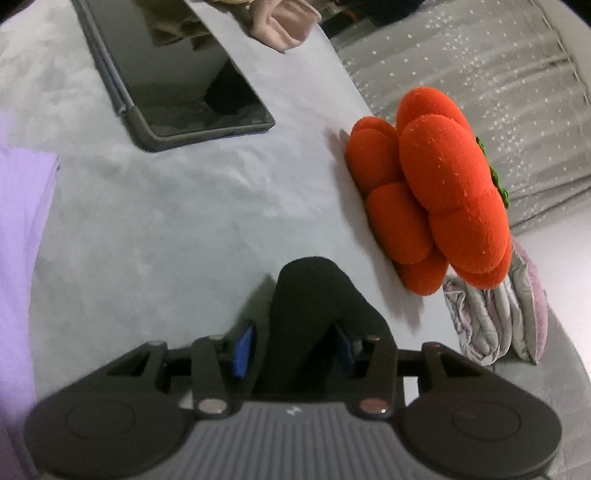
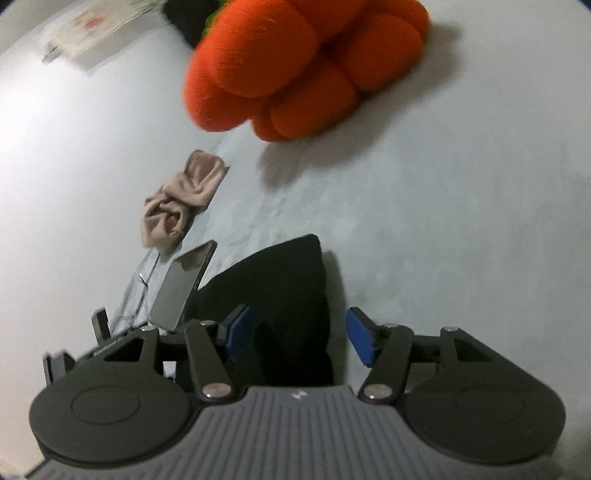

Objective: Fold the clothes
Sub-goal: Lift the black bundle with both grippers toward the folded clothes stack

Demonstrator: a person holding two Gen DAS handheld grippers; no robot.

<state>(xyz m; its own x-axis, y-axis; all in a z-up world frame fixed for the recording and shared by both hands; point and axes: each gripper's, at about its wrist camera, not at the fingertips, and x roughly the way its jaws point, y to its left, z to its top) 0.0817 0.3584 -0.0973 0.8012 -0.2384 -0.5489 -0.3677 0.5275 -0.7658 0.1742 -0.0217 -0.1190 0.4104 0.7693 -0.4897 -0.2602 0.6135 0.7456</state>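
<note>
Item: black garment [image 1: 310, 314], lying on a grey plush surface [image 1: 166, 221], apparently a bed or sofa.

Left hand-held gripper [image 1: 293, 347]: blue pads [image 1: 243, 350] pressed against both sides of the bunched black cloth, clamped on it.

Right hand-held gripper [image 2: 295, 334]: pads [image 2: 360, 341] set apart. The black garment [image 2: 280, 291] lay between them, touching the left pad and clear of the right one.

Orange plush pumpkin cushion [image 1: 436, 199]: rested just beyond the garment, seen in both views [image 2: 295, 70].

Recorded in left wrist view only: a dark tablet in a grey case [image 1: 177, 77] lying flat; purple cloth [image 1: 22, 258] at the left edge; a folded grey-and-pink quilt [image 1: 498, 314] under the cushion; a sparkly grey bolster [image 1: 480, 74] behind.

Recorded in right wrist view only: the tablet [image 2: 184, 284] seen edge-on beside the garment; part of the other gripper at the lower left; a pale wall with a paper sheet [image 2: 92, 29].

Beige crumpled garment [image 2: 181, 203]: well beyond the tablet, shown whole in the right view, partly cut off in the left [image 1: 284, 26].
</note>
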